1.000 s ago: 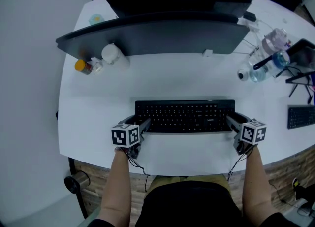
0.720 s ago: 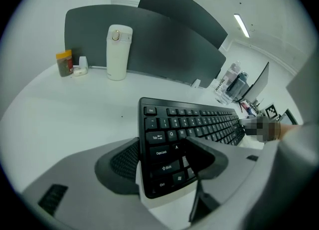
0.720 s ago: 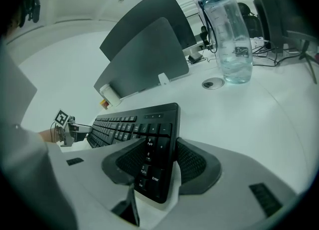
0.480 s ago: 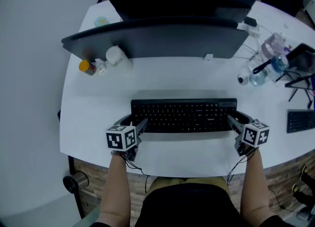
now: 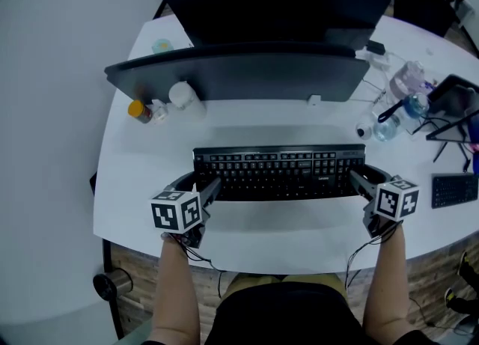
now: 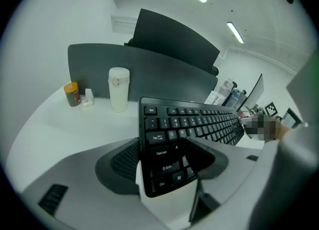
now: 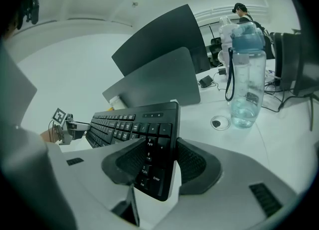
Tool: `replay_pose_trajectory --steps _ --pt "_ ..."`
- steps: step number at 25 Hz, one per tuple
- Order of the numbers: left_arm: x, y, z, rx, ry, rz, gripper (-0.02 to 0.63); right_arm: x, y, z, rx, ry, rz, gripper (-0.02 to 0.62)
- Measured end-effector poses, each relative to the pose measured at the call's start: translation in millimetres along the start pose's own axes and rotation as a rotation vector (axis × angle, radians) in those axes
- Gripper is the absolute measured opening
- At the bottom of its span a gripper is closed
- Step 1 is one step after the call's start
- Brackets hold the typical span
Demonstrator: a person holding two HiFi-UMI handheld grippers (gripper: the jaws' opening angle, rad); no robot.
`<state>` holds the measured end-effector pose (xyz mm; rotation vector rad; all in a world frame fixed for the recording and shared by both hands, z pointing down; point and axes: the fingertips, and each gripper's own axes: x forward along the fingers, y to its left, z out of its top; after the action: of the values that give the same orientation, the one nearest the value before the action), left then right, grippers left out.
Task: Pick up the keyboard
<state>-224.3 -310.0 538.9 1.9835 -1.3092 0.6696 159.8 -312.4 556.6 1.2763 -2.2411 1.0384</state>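
Seen from the head view, the table has its near edge at 6 o'clock, with a bare white strip before the keyboard. The left gripper clamps the keyboard's left end and the right gripper its right end, so it hangs level between them. A second keyboard lies at 3 o'clock. A white bottle and a jar stand at 10 o'clock, and a water bottle among cables at 2 o'clock. A dark curved panel bars 12 o'clock beyond another bare strip.

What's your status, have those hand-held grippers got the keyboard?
Left hand-held gripper shut on keyboard, left end; right hand-held gripper shut on right end. Keyboard looks raised off desk. Nothing in the way; grey panel behind, apart.
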Motion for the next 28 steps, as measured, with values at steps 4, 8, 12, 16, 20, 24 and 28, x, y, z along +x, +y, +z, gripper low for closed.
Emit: replay_pose_trajectory --steps 4,8,12,16,20,24,28 --pt "-10 -7 20 0.015 -0.023 -0.009 0.288 -14 4 20 -0.015 -0.021 -0.016 0.193" --pt "-20 -14 37 0.022 -0.045 -0.015 0.287 -29 9 41 -0.04 -0.049 -0.027 0.193" --pt "-34 -22 53 0.036 -0.075 -0.005 0.287 -47 17 63 -0.078 -0.085 -0.037 0.193" --pt "-47 -29 71 0.067 -0.105 0.013 0.287 -61 24 79 -0.095 -0.123 -0.048 0.195" --pt "-56 -35 96 0.087 -0.137 0.016 0.287 -70 26 101 -0.108 -0.16 -0.046 0.195" --pt "-64 -44 129 0.097 -0.173 0.018 0.287 -83 28 135 -0.133 -0.204 -0.049 0.195" --pt "-88 -50 144 0.122 -0.212 0.026 0.287 -103 41 148 -0.159 -0.256 -0.053 0.195"
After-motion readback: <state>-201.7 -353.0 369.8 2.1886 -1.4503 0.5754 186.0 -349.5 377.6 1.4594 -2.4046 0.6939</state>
